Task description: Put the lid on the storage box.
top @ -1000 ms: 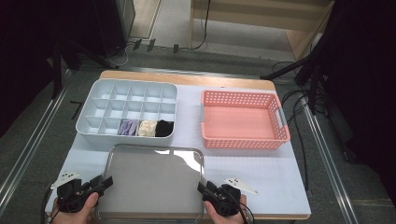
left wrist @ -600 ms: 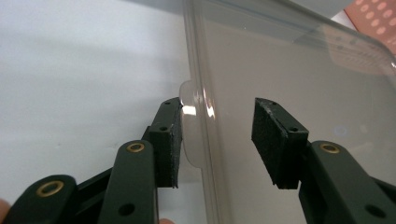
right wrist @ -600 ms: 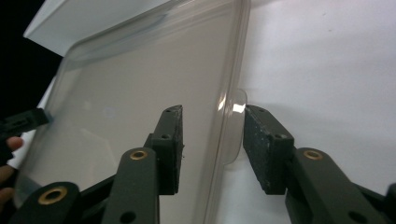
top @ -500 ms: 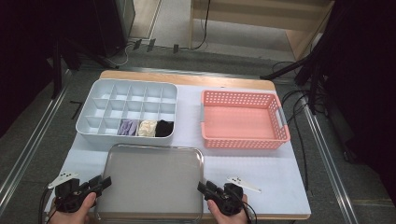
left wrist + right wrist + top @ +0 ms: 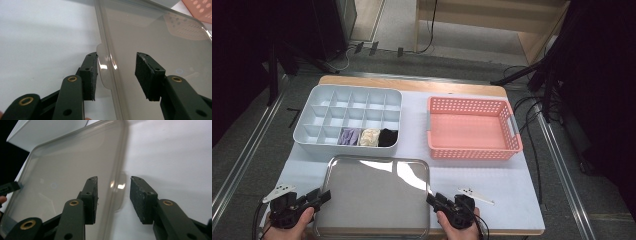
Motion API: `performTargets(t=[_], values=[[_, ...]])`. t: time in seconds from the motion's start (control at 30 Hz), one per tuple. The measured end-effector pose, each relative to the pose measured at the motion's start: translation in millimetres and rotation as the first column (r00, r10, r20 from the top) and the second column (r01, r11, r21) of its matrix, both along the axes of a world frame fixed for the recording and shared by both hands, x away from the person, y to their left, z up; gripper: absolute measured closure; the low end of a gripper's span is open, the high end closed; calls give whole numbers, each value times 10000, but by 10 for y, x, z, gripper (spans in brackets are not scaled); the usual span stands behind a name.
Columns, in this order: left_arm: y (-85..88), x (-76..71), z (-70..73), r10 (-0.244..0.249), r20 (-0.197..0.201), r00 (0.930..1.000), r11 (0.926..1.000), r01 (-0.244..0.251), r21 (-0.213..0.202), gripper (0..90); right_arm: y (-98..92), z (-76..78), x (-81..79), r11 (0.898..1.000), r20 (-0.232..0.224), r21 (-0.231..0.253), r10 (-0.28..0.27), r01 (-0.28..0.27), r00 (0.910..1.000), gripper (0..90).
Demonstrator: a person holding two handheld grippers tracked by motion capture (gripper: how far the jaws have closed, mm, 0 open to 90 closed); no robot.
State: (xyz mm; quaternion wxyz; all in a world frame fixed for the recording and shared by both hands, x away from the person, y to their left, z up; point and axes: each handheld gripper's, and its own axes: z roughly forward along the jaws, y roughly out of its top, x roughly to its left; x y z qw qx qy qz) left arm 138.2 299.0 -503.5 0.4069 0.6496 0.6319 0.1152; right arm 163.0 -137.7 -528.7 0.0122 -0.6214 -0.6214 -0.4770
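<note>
The left hand-held gripper (image 5: 116,75) stands spread astride the left rim of the clear, smoky-grey plastic lid (image 5: 374,192), one pad just beside the small tab on that rim, the other over the lid's top, neither pressing. The right hand-held gripper (image 5: 113,197) mirrors it on the opposite rim, spread around that side's tab (image 5: 119,192) and holding nothing yet. The lid lies flat at the near edge of the white surface (image 5: 472,172), between the two hands.

To lift it well, I'd say both pairs of jaws should close on the tabs together and rise evenly, since a one-sided pull would likely tip the lid.

The gripper views show the tabs and the gaps at the pads; the high view gives instead the pale blue compartment tray (image 5: 349,117) with rolled cloth pieces in its front row, and the empty pink perforated basket (image 5: 472,127) beside it.
</note>
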Motion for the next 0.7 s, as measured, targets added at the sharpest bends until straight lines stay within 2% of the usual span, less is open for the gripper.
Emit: performTargets(t=[0.1, 0.13, 0.2, 0.37, 0.43, 0.5, 0.53, 0.57, 0.63, 0.7], values=[[6, 1, -1, 15, -47, 10000, 9999, -16, -128, 540, 36, 1, 1, 9997, -29, 37, 237, -236, 9997, 572], [55, 9, -10, 1, -221, 9998, 9970, -18, -777, 533, 43, 6, 7, 9995, -88, 130, 295, -294, 9995, 569], [91, 10, -20, -6, -321, 9995, 9933, -31, -1154, 542, 20, 0, 18, 9989, -176, 289, 373, -368, 9991, 578], [68, 8, -14, 182, -339, 9993, 9944, -216, -1039, 562, 20, -6, 39, 9985, -267, 372, 406, -396, 9988, 597], [90, 8, -21, 112, -355, 9993, 9922, -155, -1238, 563, 24, -3, 47, 9983, -306, 382, 459, -447, 9985, 600], [99, 15, -33, -183, -430, 9989, 9881, 115, -1531, 579, 2, -15, 69, 9965, -409, 632, 576, -550, 9975, 625], [84, 18, -38, -319, -412, 9986, 9881, 253, -1515, 582, -7, -34, 85, 9923, -544, 998, 788, -731, 9954, 621], [64, 12, -30, -302, -319, 9990, 9915, 259, -1273, 581, -4, -35, 85, 9881, -676, 1292, 933, -840, 9933, 621], [40, 10, -8, -257, -297, 9992, 9951, 228, -961, 570, 1, -38, 75, 9884, -484, 1314, 836, -766, 9953, 630], [37, 7, -2, -239, -199, 9995, 9954, 220, -931, 566, 16, -31, 60, 9903, -390, 1194, 765, -714, 9963, 629]])
